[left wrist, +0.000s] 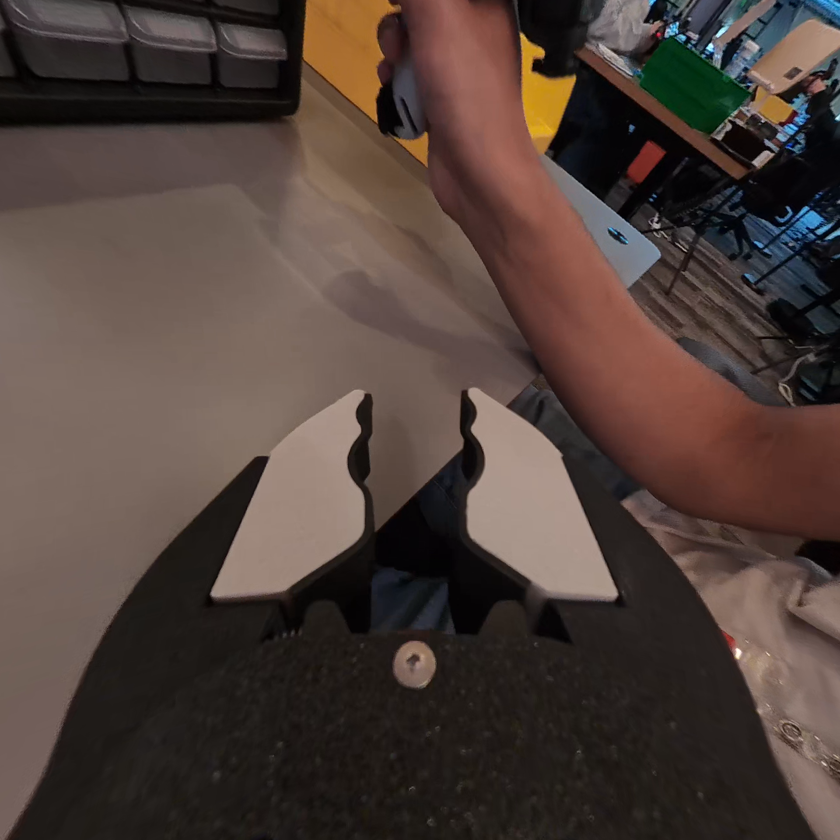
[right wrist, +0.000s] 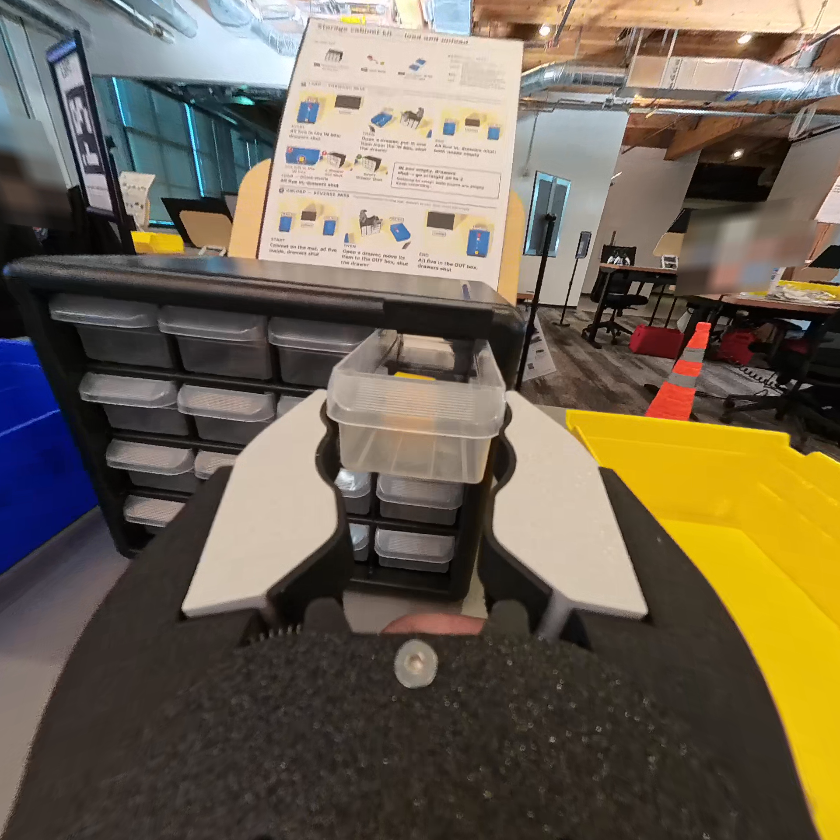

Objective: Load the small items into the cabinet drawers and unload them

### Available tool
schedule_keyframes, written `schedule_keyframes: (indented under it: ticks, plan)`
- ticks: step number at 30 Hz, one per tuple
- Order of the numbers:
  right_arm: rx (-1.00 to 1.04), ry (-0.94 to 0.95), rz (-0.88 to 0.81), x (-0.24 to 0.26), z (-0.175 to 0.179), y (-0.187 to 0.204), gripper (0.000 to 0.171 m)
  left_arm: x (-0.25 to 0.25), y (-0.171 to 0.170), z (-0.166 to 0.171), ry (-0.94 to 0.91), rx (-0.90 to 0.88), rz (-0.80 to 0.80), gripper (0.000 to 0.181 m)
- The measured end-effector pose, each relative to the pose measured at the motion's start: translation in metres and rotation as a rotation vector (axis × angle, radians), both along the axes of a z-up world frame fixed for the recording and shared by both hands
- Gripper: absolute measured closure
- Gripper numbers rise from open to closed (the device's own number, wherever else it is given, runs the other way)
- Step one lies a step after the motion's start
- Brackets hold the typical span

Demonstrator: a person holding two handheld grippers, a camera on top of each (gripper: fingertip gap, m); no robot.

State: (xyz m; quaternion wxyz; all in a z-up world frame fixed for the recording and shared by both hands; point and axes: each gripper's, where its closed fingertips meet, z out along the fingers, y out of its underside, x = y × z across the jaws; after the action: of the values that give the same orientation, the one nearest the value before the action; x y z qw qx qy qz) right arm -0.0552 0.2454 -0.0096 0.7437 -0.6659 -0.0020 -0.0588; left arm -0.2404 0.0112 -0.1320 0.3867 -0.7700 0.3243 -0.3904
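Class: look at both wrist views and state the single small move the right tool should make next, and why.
Probably draw the clear drawer a little farther out. The right tool straddles its front, and a yellow item inside is only partly exposed under the cabinet frame. The left tool waits open and empty.

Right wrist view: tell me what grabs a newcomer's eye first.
The clear drawer pulled out of the black cabinet stands dead centre, gripped between the right gripper fingers, with something yellow showing inside it. A bright yellow bin fills the right side, a blue bin the left edge.
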Motion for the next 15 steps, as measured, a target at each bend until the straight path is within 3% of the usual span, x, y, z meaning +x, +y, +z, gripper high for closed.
schedule_keyframes:
  ticks: [6,11,13,15]
  plan:
    - [-0.043,-0.014,0.016,0.000,-0.008,0.013,0.104,0.001,-0.008,-0.004,-0.014,-0.041,-0.023,0.144]
    - [-0.043,-0.047,0.042,-0.004,-0.022,-0.013,0.104,-0.007,0.000,-0.003,0.041,0.029,0.014,0.144]
    - [-0.032,-0.013,0.076,-0.007,-0.027,-0.029,0.117,-0.012,0.004,-0.002,0.062,0.061,0.033,0.144]
    - [0.042,0.011,0.094,-0.008,-0.016,-0.044,0.143,-0.014,0.006,-0.001,0.066,0.071,0.044,0.144]
